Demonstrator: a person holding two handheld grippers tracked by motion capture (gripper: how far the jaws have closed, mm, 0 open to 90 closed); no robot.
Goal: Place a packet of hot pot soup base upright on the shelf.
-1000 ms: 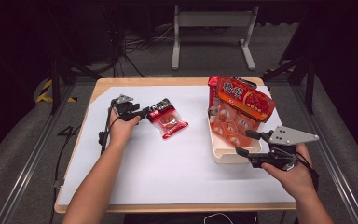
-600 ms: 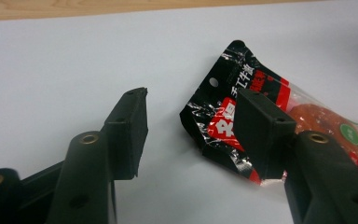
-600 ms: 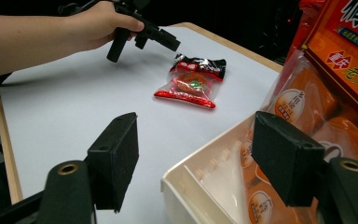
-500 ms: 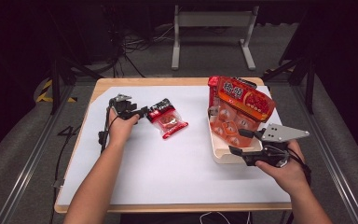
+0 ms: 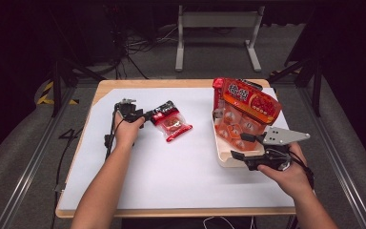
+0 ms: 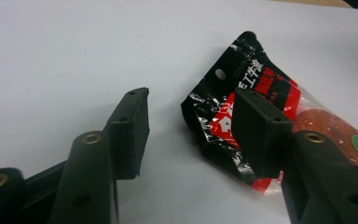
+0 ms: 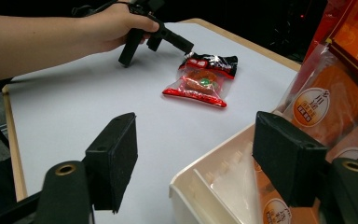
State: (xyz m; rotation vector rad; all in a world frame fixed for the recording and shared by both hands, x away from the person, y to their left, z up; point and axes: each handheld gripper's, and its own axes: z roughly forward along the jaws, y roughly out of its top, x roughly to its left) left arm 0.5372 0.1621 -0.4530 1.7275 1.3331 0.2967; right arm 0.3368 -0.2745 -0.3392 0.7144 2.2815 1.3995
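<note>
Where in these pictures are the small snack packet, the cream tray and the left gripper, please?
small snack packet (image 5: 171,124), high view, clear front panel.
cream tray (image 7: 200,175), right gripper view, near corner rim.
left gripper (image 5: 147,115), high view, between its fingertips.

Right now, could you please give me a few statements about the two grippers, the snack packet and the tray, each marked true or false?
1. The left gripper is open, with the black end of the small snack packet by its jaws. True.
2. The small snack packet lies inside the tray. False: it lies on the white table cover, apart from the tray.
3. The right gripper is open at the near corner of the cream tray. True.
4. The cream tray holds nothing. False: it holds orange packets, and a large red bag leans over its far end.
</note>
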